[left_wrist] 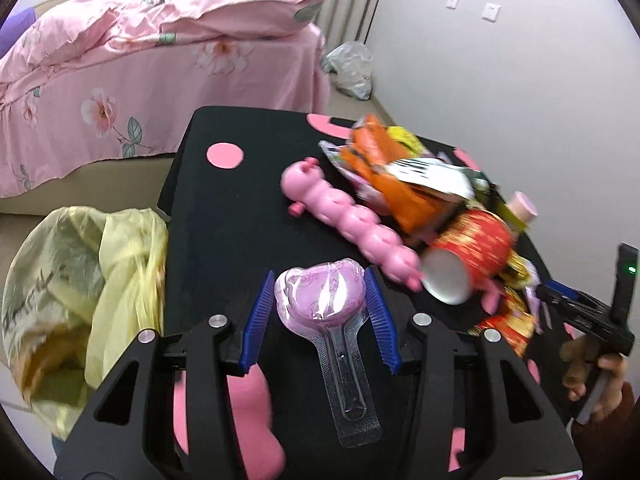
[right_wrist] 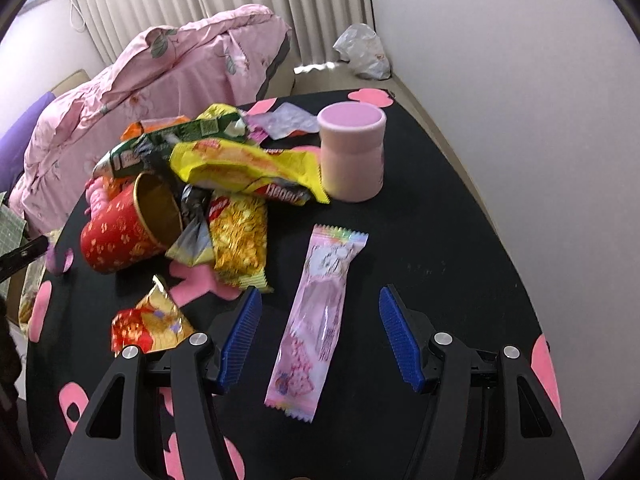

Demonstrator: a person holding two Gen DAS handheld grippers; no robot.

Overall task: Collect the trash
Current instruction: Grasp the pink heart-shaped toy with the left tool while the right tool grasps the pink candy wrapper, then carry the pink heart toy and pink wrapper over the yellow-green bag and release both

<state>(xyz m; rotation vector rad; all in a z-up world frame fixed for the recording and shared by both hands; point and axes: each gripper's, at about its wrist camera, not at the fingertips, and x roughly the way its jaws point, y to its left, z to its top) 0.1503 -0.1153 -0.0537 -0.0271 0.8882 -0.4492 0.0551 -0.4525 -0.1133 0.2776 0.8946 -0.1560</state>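
Note:
In the left wrist view, my left gripper (left_wrist: 319, 284) is open, its blue pads either side of a pink heart-shaped blister pack with a clear handle (left_wrist: 322, 300) on the black table (left_wrist: 224, 216). A yellow trash bag (left_wrist: 92, 280) hangs open at the table's left edge. In the right wrist view, my right gripper (right_wrist: 320, 308) is open astride a long pink snack wrapper (right_wrist: 316, 316) lying flat. A pile of wrappers (right_wrist: 240, 168) and a tipped red paper cup (right_wrist: 128, 228) lie to the left.
A pink caterpillar toy (left_wrist: 352, 220) lies mid-table beside the pile. A pink jar (right_wrist: 352, 152) stands at the far right. A bed with pink bedding (left_wrist: 120, 72) is behind, and a white plastic bag (right_wrist: 364, 52) lies on the floor by the wall.

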